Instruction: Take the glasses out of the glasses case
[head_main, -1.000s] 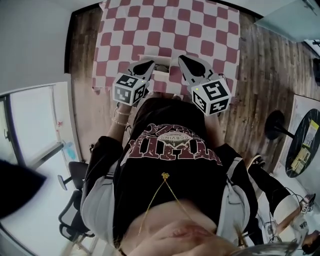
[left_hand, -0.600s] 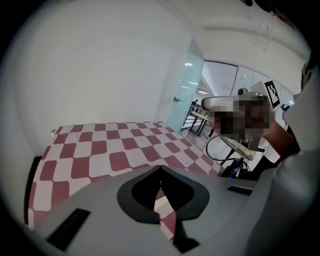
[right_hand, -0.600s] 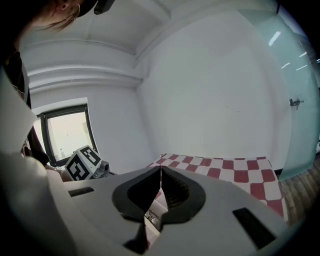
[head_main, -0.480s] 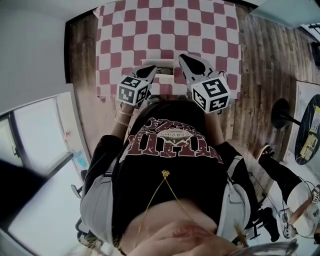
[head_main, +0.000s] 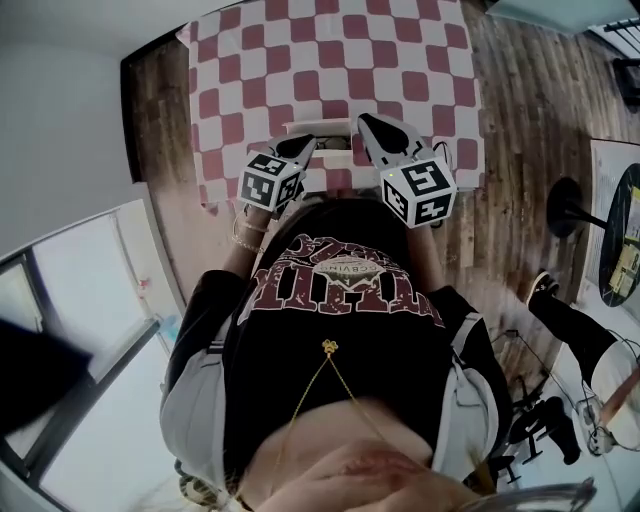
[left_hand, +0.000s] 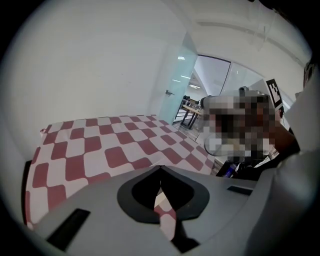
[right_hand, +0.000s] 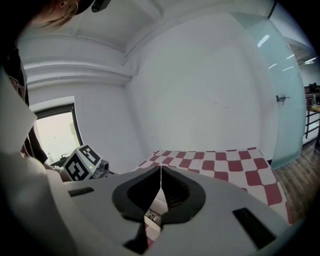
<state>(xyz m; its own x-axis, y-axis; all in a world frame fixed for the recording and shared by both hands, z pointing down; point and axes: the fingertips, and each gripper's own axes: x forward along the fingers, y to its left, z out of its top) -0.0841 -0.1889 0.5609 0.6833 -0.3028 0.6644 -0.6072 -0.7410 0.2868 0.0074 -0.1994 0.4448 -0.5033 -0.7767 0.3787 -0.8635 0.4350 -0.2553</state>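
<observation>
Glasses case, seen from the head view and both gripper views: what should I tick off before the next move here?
1. Glasses case lies on the checkered tablecloth: ok.
2. Glasses show inside the case: ok.
3. Left gripper jaws apart for a grasp: not ok, shut and empty.
4. Right gripper jaws apart for a grasp: not ok, shut and empty.
5. Case lid fully open: cannot tell.

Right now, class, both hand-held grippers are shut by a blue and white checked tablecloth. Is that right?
No: the head view shows the tablecloth is red and white, not blue. The left hand-held gripper and the right hand-held gripper are shut.
</observation>
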